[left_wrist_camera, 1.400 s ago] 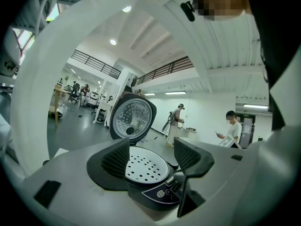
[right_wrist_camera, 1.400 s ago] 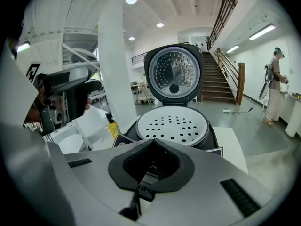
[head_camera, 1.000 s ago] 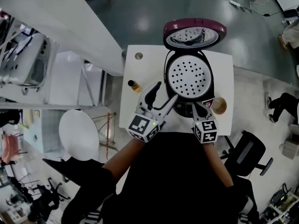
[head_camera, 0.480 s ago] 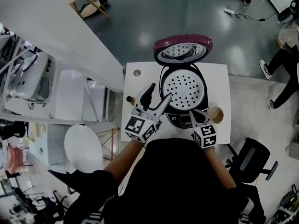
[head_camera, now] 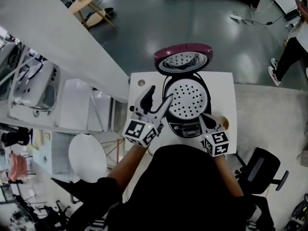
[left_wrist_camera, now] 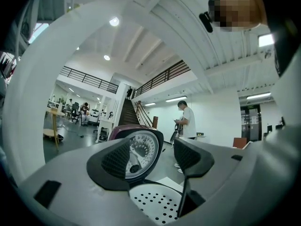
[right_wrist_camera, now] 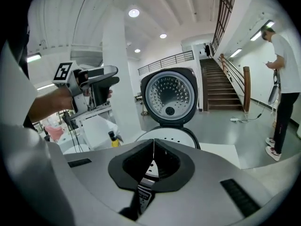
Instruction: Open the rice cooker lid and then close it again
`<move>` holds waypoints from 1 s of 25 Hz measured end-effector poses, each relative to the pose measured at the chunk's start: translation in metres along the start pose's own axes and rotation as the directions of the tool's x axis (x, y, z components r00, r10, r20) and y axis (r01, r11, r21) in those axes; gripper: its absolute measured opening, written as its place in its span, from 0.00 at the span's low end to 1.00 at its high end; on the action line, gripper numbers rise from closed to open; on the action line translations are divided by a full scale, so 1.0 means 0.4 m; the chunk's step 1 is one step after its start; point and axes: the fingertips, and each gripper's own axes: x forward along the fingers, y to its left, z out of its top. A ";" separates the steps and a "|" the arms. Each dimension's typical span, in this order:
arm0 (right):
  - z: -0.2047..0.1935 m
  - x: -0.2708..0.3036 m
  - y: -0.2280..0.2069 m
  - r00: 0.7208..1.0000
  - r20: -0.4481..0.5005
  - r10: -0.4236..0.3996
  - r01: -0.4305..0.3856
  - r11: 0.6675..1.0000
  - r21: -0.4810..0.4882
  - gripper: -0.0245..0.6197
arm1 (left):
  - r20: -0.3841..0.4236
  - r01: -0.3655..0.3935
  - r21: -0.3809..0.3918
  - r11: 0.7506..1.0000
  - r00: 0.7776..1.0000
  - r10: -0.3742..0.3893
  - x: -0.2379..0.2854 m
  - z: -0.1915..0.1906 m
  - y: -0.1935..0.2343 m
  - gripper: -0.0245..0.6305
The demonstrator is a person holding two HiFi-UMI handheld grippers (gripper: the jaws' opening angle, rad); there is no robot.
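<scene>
Rice cooker lid (head_camera: 183, 57) stands open at upper centre (likely next: push it down); left tongs (head_camera: 161, 93) spread, right tongs (head_camera: 207, 121) pressed together, empty.

Head view looks steeply down; both gripper views face the lid (right_wrist_camera: 169, 95).

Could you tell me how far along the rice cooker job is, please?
Opening is done: the lid stands upright behind the cooker. Nothing is in hand: the left gripper has its jaws apart and empty, the right gripper has them together. Closing the lid is left.
</scene>
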 end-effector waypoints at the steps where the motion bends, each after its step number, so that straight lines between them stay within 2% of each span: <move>1: 0.017 -0.015 -0.006 1.000 0.013 -0.004 0.004 1.000 -0.002 0.04 | 0.003 -0.008 0.002 1.000 1.000 0.008 0.001 0.006 0.001 0.45; 6: 0.120 -0.112 -0.044 0.995 0.096 -0.033 0.035 0.999 -0.018 0.04 | 0.030 -0.031 0.004 0.999 0.999 0.031 0.011 0.035 -0.007 0.45; 11: 0.181 -0.194 -0.067 0.986 0.158 -0.050 0.051 0.999 0.000 0.04 | 0.046 -0.038 0.026 0.999 0.998 0.036 0.026 0.060 -0.015 0.45; 25: 0.231 -0.298 -0.076 0.976 0.215 -0.048 0.054 0.998 -0.024 0.04 | 0.071 -0.073 0.062 0.995 0.995 0.068 0.065 0.125 -0.004 0.45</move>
